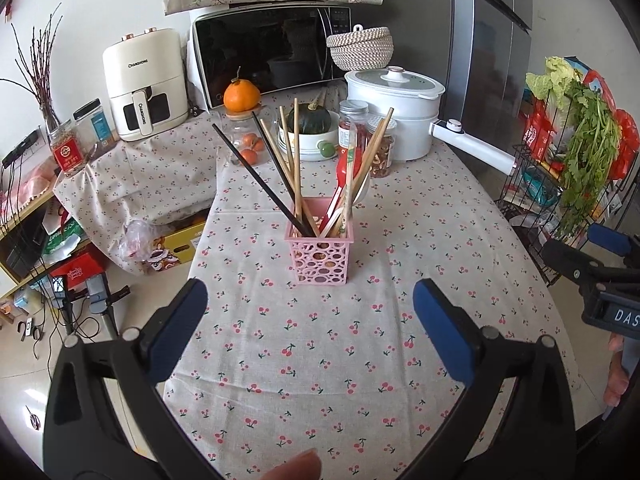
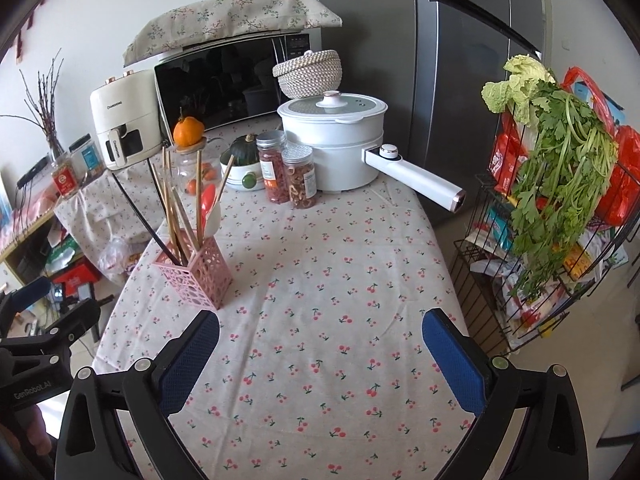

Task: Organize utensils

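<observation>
A pink perforated utensil holder (image 1: 319, 240) stands upright on the cherry-print tablecloth (image 1: 320, 360). It holds several wooden chopsticks (image 1: 296, 160), black chopsticks (image 1: 256, 176) and a red spoon (image 1: 343, 176). It also shows in the right wrist view (image 2: 200, 276), at the table's left side. My left gripper (image 1: 310, 328) is open and empty, a little in front of the holder. My right gripper (image 2: 320, 354) is open and empty over the tablecloth (image 2: 340, 280), to the right of the holder.
At the table's back stand a white electric pot (image 2: 336, 148) with a long handle, two snack jars (image 2: 288, 178), a bowl with a green squash (image 1: 310, 132) and a jar topped by an orange (image 1: 240, 96). A microwave (image 1: 272, 56) and air fryer (image 1: 144, 84) stand behind. A wire rack with greens (image 2: 560, 200) stands right.
</observation>
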